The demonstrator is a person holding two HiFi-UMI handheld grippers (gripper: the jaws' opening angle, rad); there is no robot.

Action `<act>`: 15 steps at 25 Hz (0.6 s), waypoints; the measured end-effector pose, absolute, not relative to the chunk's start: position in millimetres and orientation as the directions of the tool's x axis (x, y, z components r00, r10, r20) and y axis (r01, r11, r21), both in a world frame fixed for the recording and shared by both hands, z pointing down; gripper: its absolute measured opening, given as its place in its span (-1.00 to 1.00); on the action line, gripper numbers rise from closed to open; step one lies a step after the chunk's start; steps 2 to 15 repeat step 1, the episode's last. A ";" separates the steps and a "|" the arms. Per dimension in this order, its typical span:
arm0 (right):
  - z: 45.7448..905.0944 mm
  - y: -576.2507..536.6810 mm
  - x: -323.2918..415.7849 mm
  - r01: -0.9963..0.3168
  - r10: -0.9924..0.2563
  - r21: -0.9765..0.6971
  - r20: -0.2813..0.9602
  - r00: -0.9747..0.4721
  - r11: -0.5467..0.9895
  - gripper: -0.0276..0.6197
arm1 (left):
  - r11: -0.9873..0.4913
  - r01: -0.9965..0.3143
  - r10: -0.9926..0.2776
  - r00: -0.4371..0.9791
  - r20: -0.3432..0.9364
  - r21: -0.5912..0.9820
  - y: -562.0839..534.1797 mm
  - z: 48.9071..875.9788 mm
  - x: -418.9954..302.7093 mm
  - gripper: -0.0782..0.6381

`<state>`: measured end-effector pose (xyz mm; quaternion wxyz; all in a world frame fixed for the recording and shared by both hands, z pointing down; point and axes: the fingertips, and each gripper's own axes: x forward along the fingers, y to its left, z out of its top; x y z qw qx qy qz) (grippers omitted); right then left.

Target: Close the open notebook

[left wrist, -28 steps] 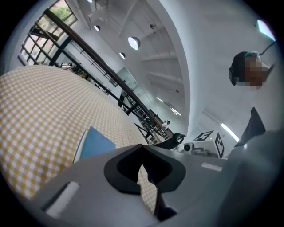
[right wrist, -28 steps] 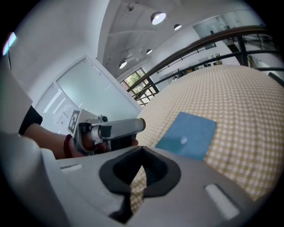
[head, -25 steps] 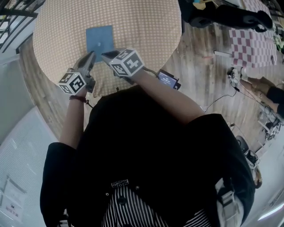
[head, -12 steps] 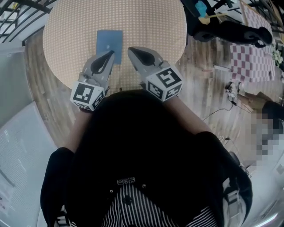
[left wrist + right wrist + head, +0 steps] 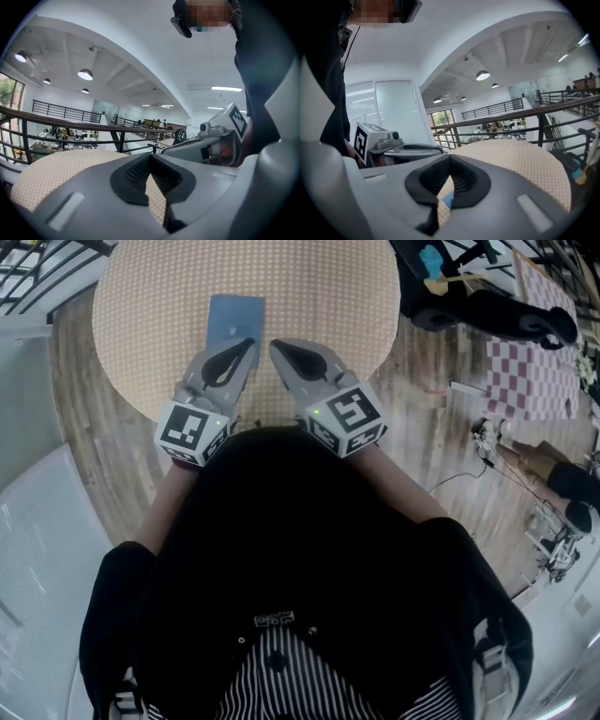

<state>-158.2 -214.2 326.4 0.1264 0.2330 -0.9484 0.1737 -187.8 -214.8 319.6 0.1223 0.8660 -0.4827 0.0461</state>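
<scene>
The left tool and the right tool each have their jaws pressed together with nothing caught between them. They sit side by side in the middle of the head view, close to the person and apparently raised clear of the round checked surface. Just beyond their tips, in the upper middle of the frame, the blue notebook lies flat and looks closed. Two things could go wrong: a springy cover may lift again with nothing weighing on it, and a return poke with the tips together might skid the notebook across the surface.
</scene>
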 end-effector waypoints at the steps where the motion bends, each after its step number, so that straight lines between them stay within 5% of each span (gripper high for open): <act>1: 326.0 -212.4 -160.4 -0.484 -0.395 -0.272 0.321 -0.861 0.832 -0.91 | -0.508 -0.845 -0.822 0.534 0.196 0.170 -214.1 319.3 -187.4 -0.77; 15: 326.0 -212.4 -160.4 -0.484 -0.395 -0.272 0.321 -0.861 0.832 -0.91 | -0.508 -0.845 -0.822 0.534 0.196 0.170 -214.1 319.3 -187.4 -0.77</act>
